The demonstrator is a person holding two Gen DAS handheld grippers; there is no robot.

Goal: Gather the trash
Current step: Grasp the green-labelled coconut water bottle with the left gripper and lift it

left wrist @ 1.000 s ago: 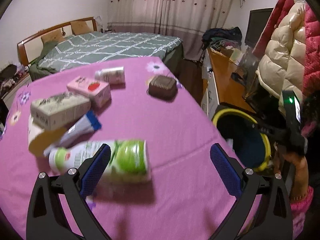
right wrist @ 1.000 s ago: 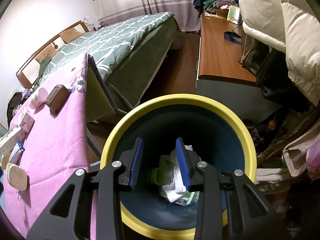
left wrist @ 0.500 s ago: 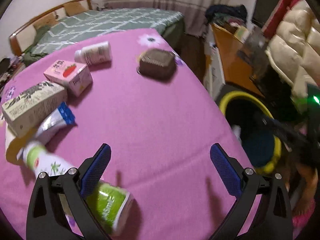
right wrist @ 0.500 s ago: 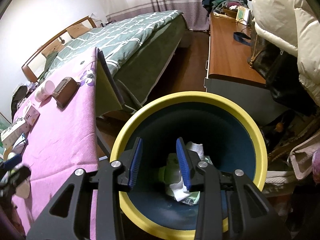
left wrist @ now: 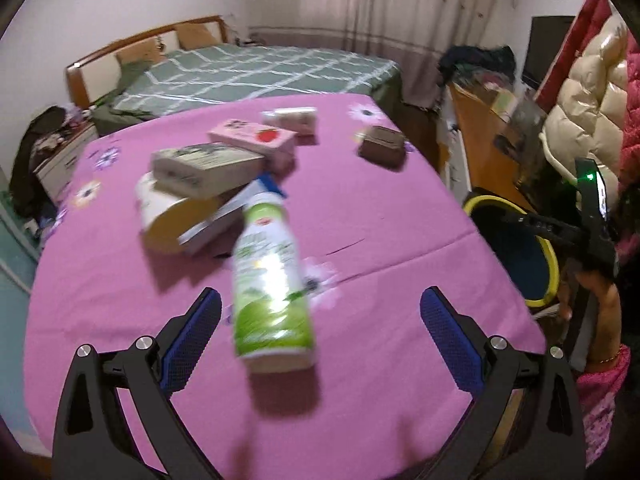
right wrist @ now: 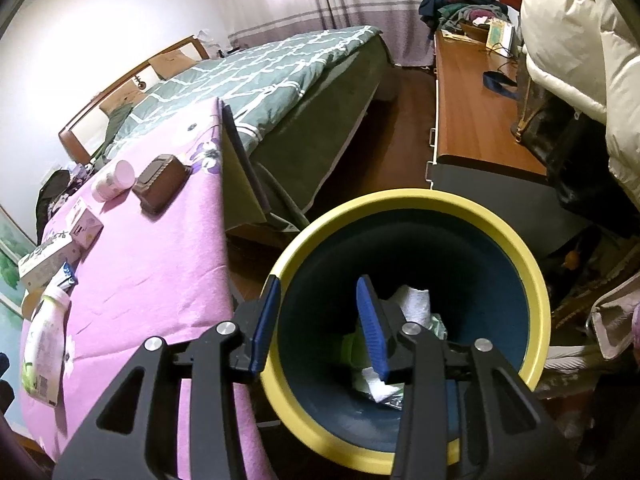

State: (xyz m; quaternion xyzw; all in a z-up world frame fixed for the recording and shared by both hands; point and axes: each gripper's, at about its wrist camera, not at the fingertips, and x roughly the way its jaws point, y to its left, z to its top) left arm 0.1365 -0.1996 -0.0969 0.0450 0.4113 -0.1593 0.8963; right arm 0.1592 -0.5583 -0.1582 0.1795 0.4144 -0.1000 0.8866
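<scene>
Now between the wide left gripper (left wrist: 320, 328), green bottle (left wrist: 270, 284), label blurred; right gripper (right wrist: 318, 326) wider over bin (right wrist: 532, 280).

Left wrist cam: low over the pink flowered tablecloth (left wrist: 360, 208), facing the green-quilted bed (left wrist: 260, 76); green-white plastic bottle (left wrist: 269, 280) close up.
Right wrist cam: looks down into the yellow-rimmed dark blue bin (right wrist: 404, 456), v. near.
Shared: cloth, bottle, bed, bin (left wrist: 540, 300), brown ridged box (left wrist: 382, 145).
</scene>
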